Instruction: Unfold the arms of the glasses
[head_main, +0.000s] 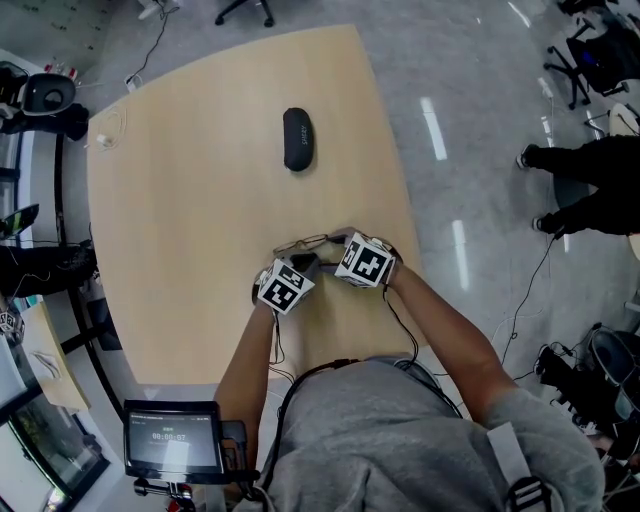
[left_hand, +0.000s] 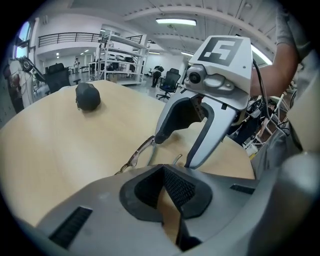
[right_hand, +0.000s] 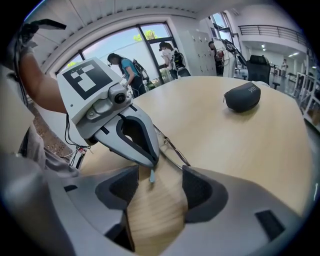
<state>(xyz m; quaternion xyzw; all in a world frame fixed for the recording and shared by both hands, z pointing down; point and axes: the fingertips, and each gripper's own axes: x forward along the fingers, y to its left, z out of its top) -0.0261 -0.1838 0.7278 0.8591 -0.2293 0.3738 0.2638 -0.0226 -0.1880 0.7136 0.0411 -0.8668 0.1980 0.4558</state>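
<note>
The thin-framed glasses (head_main: 305, 242) lie on the wooden table (head_main: 180, 200) near its front edge, between both grippers. In the right gripper view my left gripper (right_hand: 150, 161) has its jaws together on one arm of the glasses (right_hand: 172, 149), and the arm's pale tip sticks out below them. In its own view the left gripper (left_hand: 165, 187) shows pads almost meeting, with the frame (left_hand: 134, 159) just ahead. My right gripper (right_hand: 160, 182) stands open with bare table between its pads. It hovers over the glasses in the left gripper view (left_hand: 175, 150), touching nothing I can see.
A dark glasses case (head_main: 297, 138) lies further back on the table, also in the gripper views (left_hand: 87, 96) (right_hand: 242, 97). The table's right edge runs close to the right hand. A seated person (head_main: 590, 190) and office chairs are on the floor to the right; a small monitor (head_main: 172, 438) is at bottom left.
</note>
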